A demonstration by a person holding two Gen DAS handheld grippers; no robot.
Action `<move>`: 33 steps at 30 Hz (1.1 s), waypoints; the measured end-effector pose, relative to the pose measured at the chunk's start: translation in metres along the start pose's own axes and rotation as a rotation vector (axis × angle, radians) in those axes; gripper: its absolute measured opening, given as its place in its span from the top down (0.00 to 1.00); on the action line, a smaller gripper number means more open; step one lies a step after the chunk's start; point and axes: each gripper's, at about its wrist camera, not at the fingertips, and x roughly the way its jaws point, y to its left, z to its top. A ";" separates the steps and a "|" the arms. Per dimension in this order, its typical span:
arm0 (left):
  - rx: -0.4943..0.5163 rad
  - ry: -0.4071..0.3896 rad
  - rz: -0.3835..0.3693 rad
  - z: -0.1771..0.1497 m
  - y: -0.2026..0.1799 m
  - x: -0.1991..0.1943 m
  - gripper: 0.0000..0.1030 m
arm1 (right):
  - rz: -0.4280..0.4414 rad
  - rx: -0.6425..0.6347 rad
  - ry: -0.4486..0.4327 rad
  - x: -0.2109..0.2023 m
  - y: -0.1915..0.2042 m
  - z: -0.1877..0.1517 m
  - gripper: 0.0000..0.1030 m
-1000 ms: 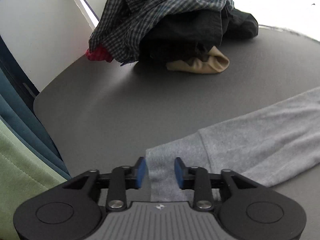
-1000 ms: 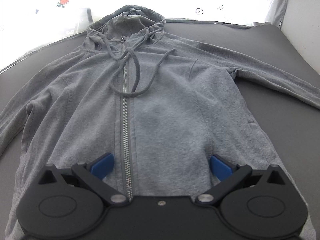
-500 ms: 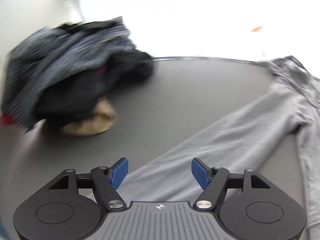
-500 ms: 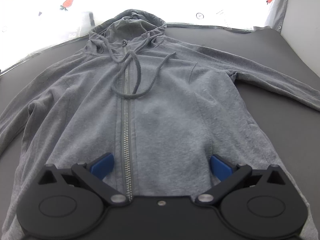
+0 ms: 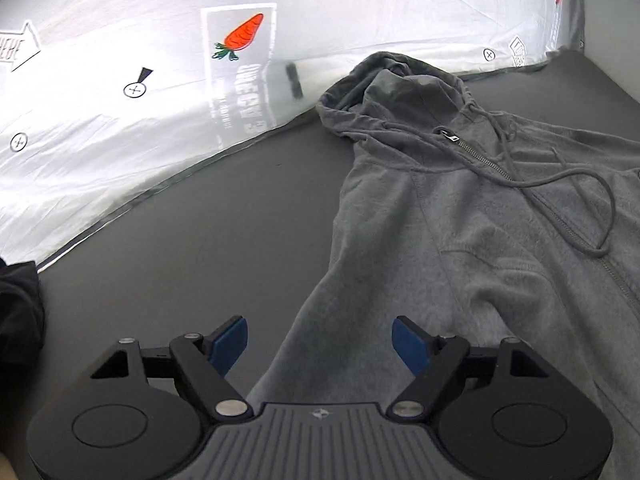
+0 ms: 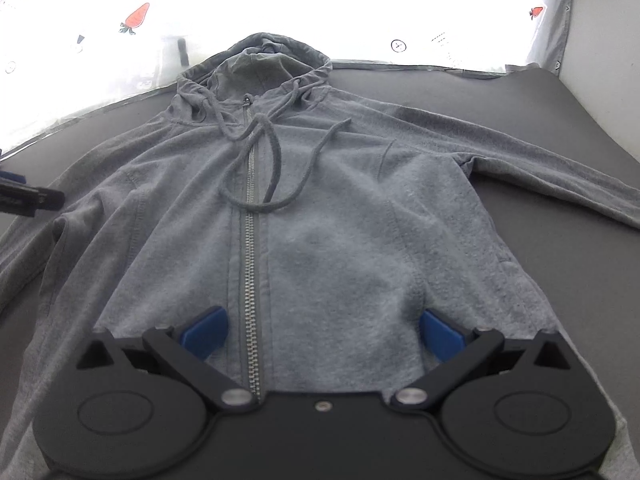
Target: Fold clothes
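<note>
1. I see the grey hoodie (image 6: pixel 320 220) lying flat and face up on the dark table (image 5: pixel 200 220), zipper (image 6: pixel 249 248) closed, hood toward the white backdrop (image 5: pixel 100 40), both sleeves spread out to the sides. No fold shows in it.
2. My left gripper (image 5: pixel 320 344) is released, jaws wide apart, hovering above the hoodie's left sleeve (image 5: pixel 340 320) and holding nothing.
3. My right gripper (image 6: pixel 322 332) is likewise spread wide over the lower front, astride the zipper, empty.
4. Handling judgement: soft, light knit, limp, likely to drape and drag; the drawstrings (image 6: pixel 276 168) lie loose and may snag.
5. Grip judgement: a cuff, shoulder seam or hem edge offers the firmest pinch; flat mid-panel cloth would bunch.
6. A dark garment (image 5: pixel 18 312) sits at the left edge.
</note>
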 end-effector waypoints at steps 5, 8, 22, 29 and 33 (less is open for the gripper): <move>-0.075 0.017 -0.028 0.007 0.014 0.017 0.91 | -0.002 0.002 -0.010 0.003 0.001 0.002 0.00; -0.108 0.005 0.003 0.005 0.025 0.015 0.92 | -0.002 0.002 -0.016 0.005 0.001 0.003 0.00; -0.268 0.015 0.082 -0.027 0.037 -0.038 0.44 | 0.011 -0.006 -0.033 0.005 -0.001 0.001 0.00; -0.315 0.014 0.094 -0.076 0.028 -0.111 0.33 | 0.038 -0.029 -0.029 -0.002 -0.008 -0.005 0.00; -0.357 0.079 0.147 -0.120 0.016 -0.135 0.33 | 0.066 -0.060 -0.008 -0.013 -0.014 -0.014 0.00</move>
